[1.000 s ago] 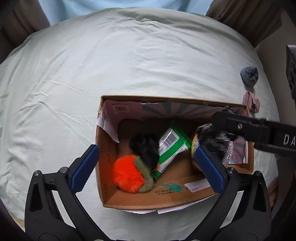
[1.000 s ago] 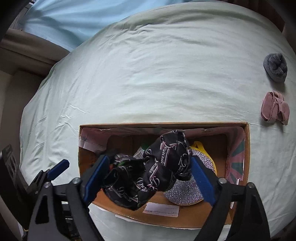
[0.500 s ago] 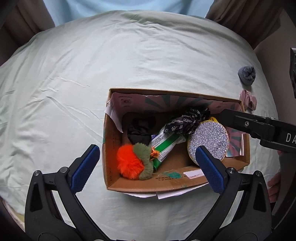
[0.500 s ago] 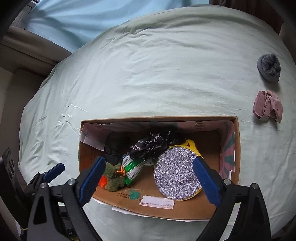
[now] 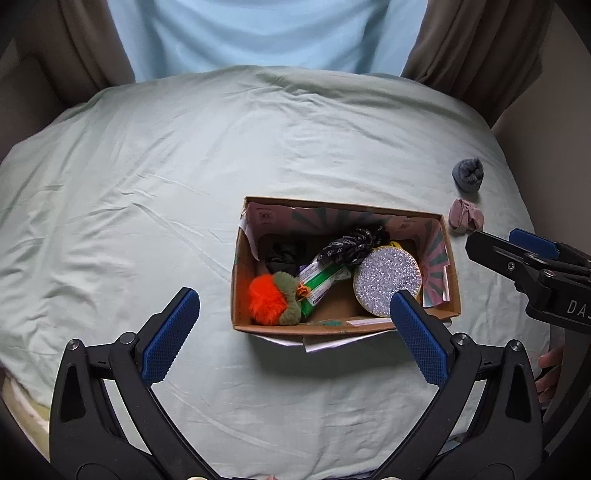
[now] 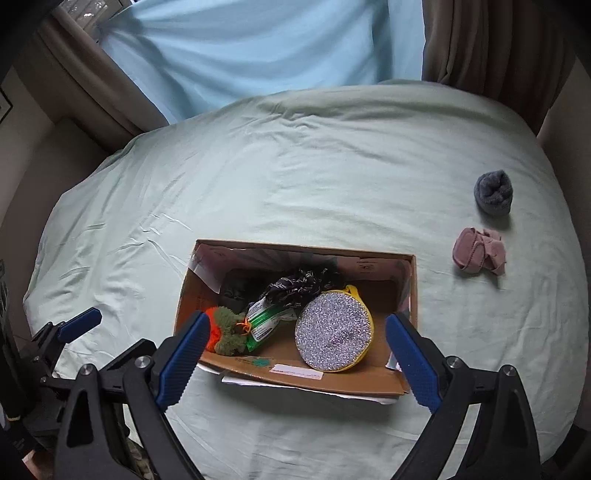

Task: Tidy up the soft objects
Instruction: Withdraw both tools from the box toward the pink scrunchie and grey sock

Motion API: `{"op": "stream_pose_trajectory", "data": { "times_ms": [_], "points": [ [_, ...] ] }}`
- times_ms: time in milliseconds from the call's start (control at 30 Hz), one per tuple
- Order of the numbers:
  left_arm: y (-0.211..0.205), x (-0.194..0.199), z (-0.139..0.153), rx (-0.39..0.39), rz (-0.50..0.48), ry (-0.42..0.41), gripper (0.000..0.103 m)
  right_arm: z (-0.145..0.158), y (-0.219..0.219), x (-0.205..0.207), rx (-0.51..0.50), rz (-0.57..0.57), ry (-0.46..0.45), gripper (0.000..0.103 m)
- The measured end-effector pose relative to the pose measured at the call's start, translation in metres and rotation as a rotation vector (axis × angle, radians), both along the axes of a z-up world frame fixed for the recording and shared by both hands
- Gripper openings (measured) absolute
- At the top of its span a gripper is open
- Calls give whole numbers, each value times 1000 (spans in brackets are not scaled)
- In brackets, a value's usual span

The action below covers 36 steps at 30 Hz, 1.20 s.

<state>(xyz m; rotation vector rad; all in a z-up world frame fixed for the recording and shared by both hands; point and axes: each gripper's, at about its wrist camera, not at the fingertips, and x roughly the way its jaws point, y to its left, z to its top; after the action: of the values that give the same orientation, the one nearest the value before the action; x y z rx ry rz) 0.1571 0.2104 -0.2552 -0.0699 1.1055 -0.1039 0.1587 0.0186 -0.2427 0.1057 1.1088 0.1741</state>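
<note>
A cardboard box (image 5: 236,291) (image 6: 181,306) sits on the pale green bed. In it lie an orange and green fluffy toy (image 5: 271,302) (image 6: 227,332), a green and white pack (image 5: 319,282), a black patterned cloth (image 5: 351,243) (image 6: 299,286), a black soft item (image 5: 286,254) and a round glittery pouch (image 5: 386,280) (image 6: 332,334). A grey rolled sock (image 5: 468,174) (image 6: 494,192) and a pink cloth (image 5: 466,219) (image 6: 479,254) lie on the bed right of the box. My left gripper (image 5: 291,336) is open and empty above the box's near side. My right gripper (image 6: 295,362) is open and empty above the box.
The bed sheet (image 5: 147,184) spreads wide to the left and behind the box. Brown curtains (image 5: 476,48) and a light blue drape (image 5: 258,33) hang behind the bed. The bed's edge runs close on the right.
My right gripper let go of the black patterned cloth, which now lies in the box. Both grippers have pulled up and back from the box.
</note>
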Motion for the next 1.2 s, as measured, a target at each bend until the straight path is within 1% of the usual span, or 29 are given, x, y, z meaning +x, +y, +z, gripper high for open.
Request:
{"op": "stream_pose_trajectory", "data": {
  "times_ms": [200,267,467,533,633,767,867,1000,1067,1133,1200],
  "points": [
    [0,-41,36,29,45,-74,103,45,-15,-49,-44,-19,-136,94],
    [1,-55,47,12,48,-99,103,61,-24,-67,-48,-38,-176,94],
    [-4,-84,77,15,54,-164,103,96,-47,-108,-73,-98,-268,94],
    [-8,-91,86,13,44,-188,103,106,-53,-119,-77,-114,-285,94],
    [-14,-100,92,26,30,-212,103,114,-60,-134,-94,-138,-306,94],
    [-22,-105,93,14,22,-208,103,120,-76,-150,-103,-161,-337,94],
    [-30,-104,93,6,15,-200,103,123,-88,-155,-116,-167,-356,94],
    [-49,-99,95,7,3,-206,103,126,-112,-154,-115,-169,-375,94],
    [-62,-96,98,6,0,-212,103,126,-125,-150,-145,-160,-376,94],
    [-78,-92,101,3,1,-218,103,125,-139,-146,-159,-148,-380,94],
    [-98,-86,103,9,-3,-220,103,126,-157,-141,-148,-136,-378,94]
  ]
}}
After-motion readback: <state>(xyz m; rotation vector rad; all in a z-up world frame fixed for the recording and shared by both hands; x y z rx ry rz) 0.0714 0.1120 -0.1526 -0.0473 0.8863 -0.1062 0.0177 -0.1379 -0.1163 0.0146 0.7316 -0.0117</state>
